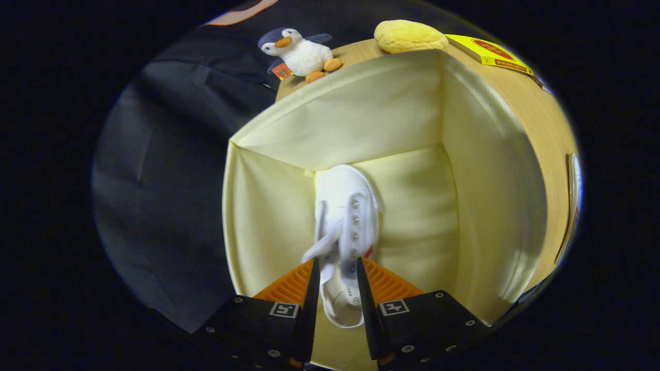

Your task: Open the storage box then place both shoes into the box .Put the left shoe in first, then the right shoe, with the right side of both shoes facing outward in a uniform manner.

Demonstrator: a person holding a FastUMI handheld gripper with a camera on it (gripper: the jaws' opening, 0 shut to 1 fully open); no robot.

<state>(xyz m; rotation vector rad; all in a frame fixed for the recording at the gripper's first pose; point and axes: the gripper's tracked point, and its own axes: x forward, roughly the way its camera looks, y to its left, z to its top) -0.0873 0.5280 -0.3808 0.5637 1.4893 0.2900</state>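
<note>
My gripper (336, 270) points down into the open storage box (361, 108), fingers (311, 293) closed onto the heel collar of a white canvas shoe (346, 221); both fingers press against its sides, so I record it as clamped on the shoe. The shoe hangs between and just ahead of the fingers, toe pointing away toward the box floor near the far corner, laces loose to one side. I cannot tell whether the toe already touches the floor.

Handling assessment: the shoe looks light and soft-sided; the canvas upper will buckle under pressure, while the rubber sole and heel rim are firmer. Hold at the heel collar is sound, though the shoe may swing or twist. The laces could snag on the fingers at release.

The box walls are fabric, pale and pliant; they would give if nudged.

Beyond the box, on the wooden table (536, 118), stand a plush penguin (301, 51), a yellow plush item (410, 36) and a yellow carton (487, 54), all well apart from my fingers.

Judgement: first shoe going in; second outstanding.
</note>
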